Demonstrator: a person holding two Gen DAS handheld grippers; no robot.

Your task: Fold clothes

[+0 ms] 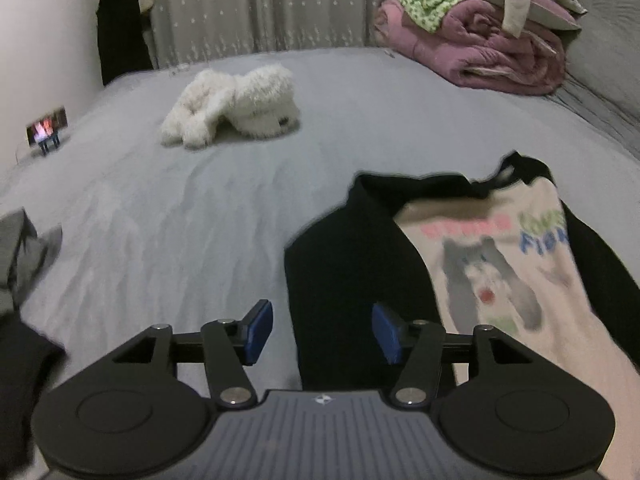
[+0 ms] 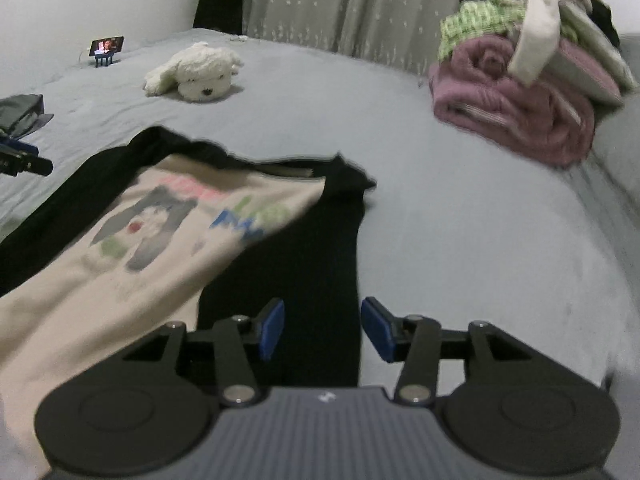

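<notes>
A cream shirt with black sleeves and a cat print lies flat on the grey bed. My left gripper is open and empty, hovering over the shirt's left black sleeve. In the right wrist view the shirt lies front left, and my right gripper is open and empty over its right black sleeve. The left gripper's tip shows at the far left of that view.
A white plush dog lies mid-bed. A pile of pink quilt and clothes sits at the back right. A phone on a stand is at the left edge. Grey and dark garments lie at the left. Curtains hang behind.
</notes>
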